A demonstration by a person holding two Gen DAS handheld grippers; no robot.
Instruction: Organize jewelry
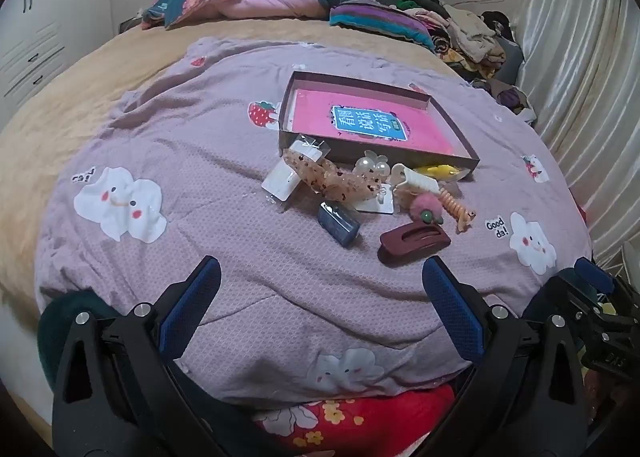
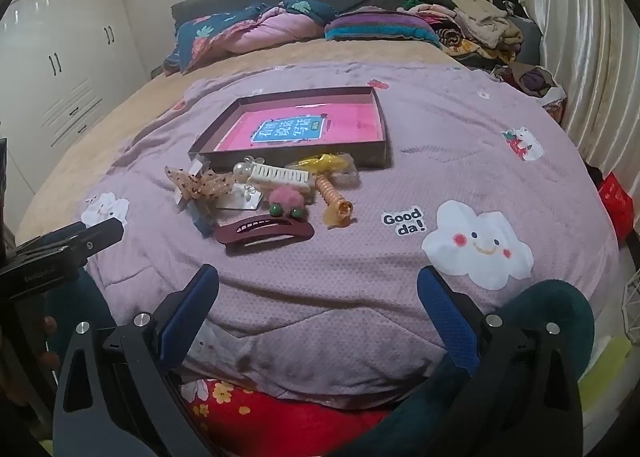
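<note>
On the lilac quilted bedspread point(image 2: 360, 257) printed with white smiling clouds, your hair accessories lie heaped against the near wall of the shallow dark cardboard tray point(image 2: 382, 125) with the pink printed card in its floor, seemingly so each piece needs only a short lift over that low rim. From the right wrist view the tray sits at about twelve o'clock, the heap just below it. Nearest you is the maroon oval plastic barrette point(image 2: 264, 235), lying flat and apart from the tangle, which makes it the easiest first pick. Behind it are the pink fluffy pompom tie point(image 2: 285, 199) with green beads, the cream toothed claw clip point(image 2: 280, 176), the amber coiled hair tie point(image 2: 332, 197) and the sheer spotted beige bow point(image 2: 200, 185); a yellow wrapped piece point(image 2: 324, 164) touches the tray wall. Your right gripper point(image 2: 318, 297) and left gripper point(image 1: 322, 289) both hover short of the heap, jaws spread wide and holding nothing, apparently ready to approach.
</note>
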